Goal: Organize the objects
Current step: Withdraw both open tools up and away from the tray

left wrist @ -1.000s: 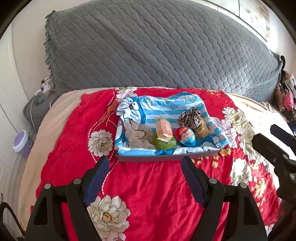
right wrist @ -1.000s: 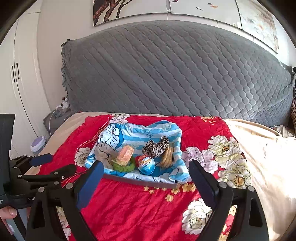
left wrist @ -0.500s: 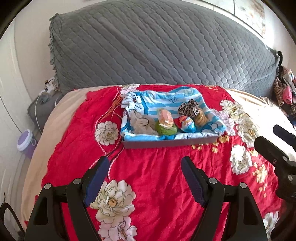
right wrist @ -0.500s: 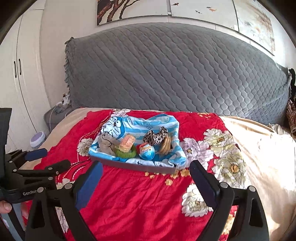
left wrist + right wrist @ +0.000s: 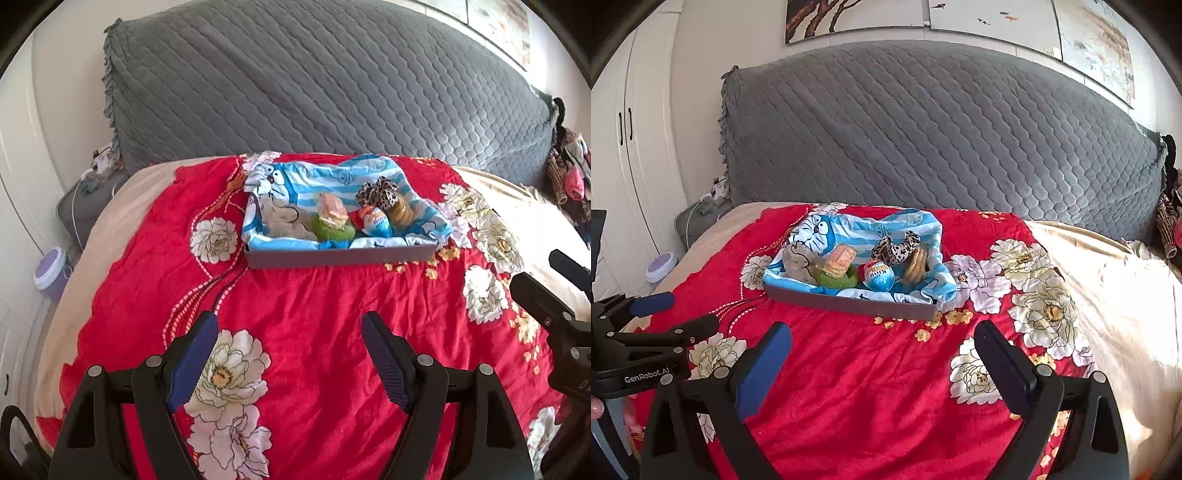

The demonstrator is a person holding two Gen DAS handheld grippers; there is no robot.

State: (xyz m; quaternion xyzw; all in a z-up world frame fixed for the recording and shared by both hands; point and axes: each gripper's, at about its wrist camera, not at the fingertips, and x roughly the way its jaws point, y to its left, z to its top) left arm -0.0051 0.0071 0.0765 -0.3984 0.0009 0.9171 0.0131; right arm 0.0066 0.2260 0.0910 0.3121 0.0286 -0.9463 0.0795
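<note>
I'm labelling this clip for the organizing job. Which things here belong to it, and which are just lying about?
Belongs to the job:
- grey tray lined with a blue cartoon cloth
- leopard scrunchie
- chocolate egg
- green scrunchie
- left gripper and right gripper, both open

Just lying about:
- grey headboard cover
- purple tub
- wall paintings

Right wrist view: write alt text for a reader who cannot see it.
A grey tray lined with blue striped cartoon cloth sits on a red floral bedspread, holding a chocolate egg, leopard scrunchie and other small items. The right gripper frames it with jaws open and empty, the left gripper showing at left.
</note>
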